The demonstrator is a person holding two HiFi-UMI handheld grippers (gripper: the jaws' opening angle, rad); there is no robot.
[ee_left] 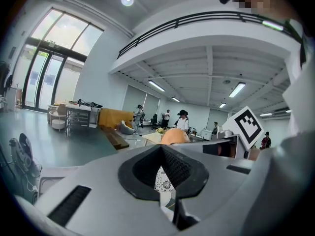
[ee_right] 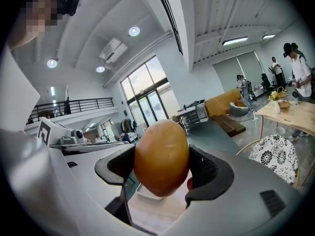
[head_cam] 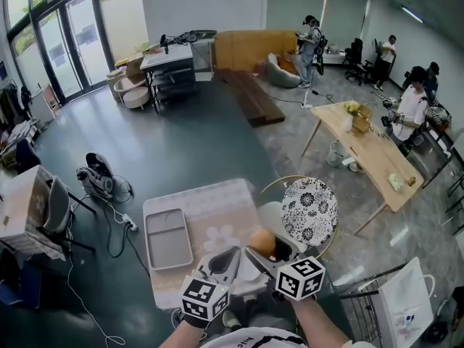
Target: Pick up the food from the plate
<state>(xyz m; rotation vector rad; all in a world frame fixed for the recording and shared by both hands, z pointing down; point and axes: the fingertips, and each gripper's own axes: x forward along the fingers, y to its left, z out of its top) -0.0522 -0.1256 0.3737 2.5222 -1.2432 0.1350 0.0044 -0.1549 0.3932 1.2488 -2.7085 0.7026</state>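
1. The only print that can be made out is the black-and-white square markers on the two cubes, left (head_cam: 205, 298) and right (head_cam: 300, 277). There are no letters on them. The dark print on the person's white shirt at the bottom edge of the head view is too small to read.
2. The food (ee_right: 161, 156), a smooth orange-brown oval, sits between the pads of the right tongs (ee_right: 161, 165). The tongs are clamped on it from both sides, and it bulges out above and below them.
3. In the head view the right tongs (head_cam: 264, 246) hold the food (head_cam: 262, 241) above the desk (head_cam: 210, 209), over its near right part.
4. The left tongs (head_cam: 226, 261) are just to the left of the food. Their tips are together with nothing between them, as the left gripper view shows (ee_left: 161, 154). In that view the food (ee_left: 174, 136) shows just beyond the tips, to the upper right.
5. A grey tray (head_cam: 168, 238) lies on the desk's left part, well apart from the food.
6. A chair (head_cam: 309, 210) with a black-and-white flower pattern stands just beside the desk's right edge.
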